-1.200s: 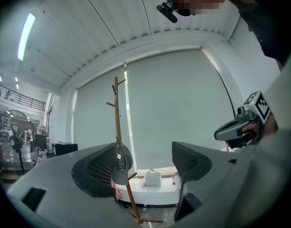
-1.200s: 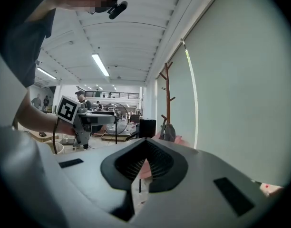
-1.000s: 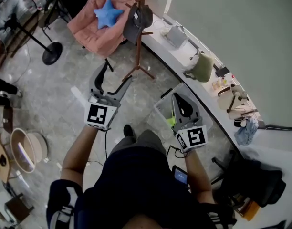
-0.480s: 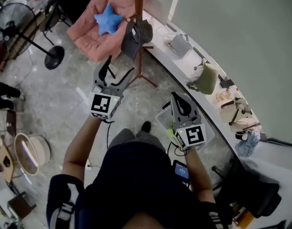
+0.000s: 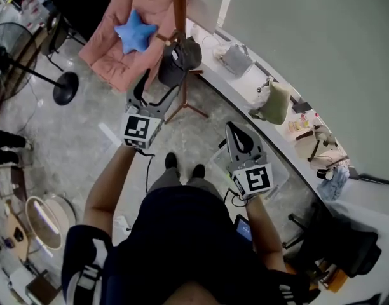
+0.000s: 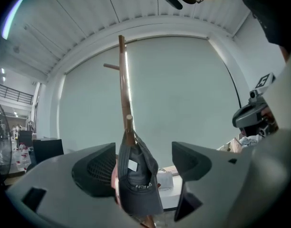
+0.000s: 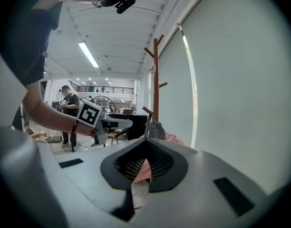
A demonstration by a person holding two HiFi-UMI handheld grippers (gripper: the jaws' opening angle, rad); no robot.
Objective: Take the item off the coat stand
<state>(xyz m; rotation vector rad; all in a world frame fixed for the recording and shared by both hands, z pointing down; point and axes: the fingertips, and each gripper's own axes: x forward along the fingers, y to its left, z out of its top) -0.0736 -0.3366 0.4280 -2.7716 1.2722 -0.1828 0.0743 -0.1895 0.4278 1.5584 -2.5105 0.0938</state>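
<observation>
Cap (image 6: 136, 184), dark and floppy, hangs from a peg on the coat stand (image 6: 122, 89), framed untouched between our left gripper's (image 5: 163, 81) spread jaws. We judge it light and soft, best pinched by the crown and lifted off. Our right gripper (image 5: 235, 132) is clenched on nothing.

A dark shirt (image 5: 182, 246); grey left tongs (image 5: 161, 84) and right tongs (image 5: 232, 129) carry black-and-white marker cubes (image 5: 138, 129).

Dark grey cap (image 6: 136, 186), brown coat stand (image 6: 122, 89), blue star cushion (image 5: 133, 32)
</observation>
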